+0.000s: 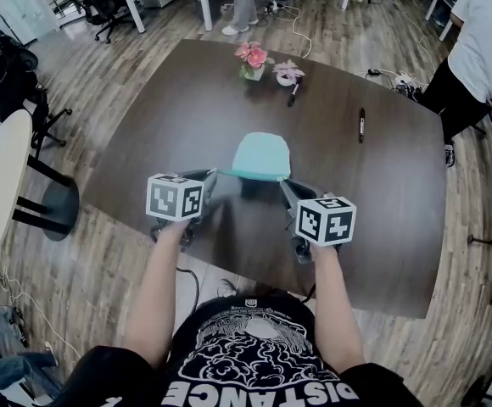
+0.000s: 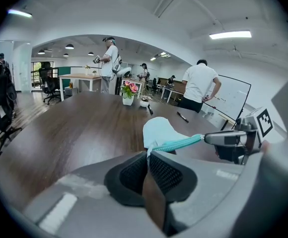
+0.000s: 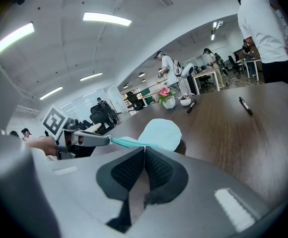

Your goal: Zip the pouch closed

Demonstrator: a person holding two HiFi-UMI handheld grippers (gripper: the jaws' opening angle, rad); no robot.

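The pouch's (image 1: 261, 156) zip slider is too small to make out; you can't tell whether your right gripper (image 3: 143, 148) pinches it or the fabric. The picture's edge cuts off the person (image 1: 483, 41) at the right, and the white thing (image 1: 286, 75) beside the flowers (image 1: 252, 56) is too small to name.

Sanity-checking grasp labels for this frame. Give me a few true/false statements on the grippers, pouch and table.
1. The left gripper is shut on one end of the pouch. True.
2. The right gripper is open and clear of the pouch. False: it is shut on the pouch's other end.
3. The pouch is red. False: it is light teal.
4. A pot of pink flowers stands on the table beyond the pouch. True.
5. The black marker is held in a gripper. False: it lies on the table, right of the pouch.
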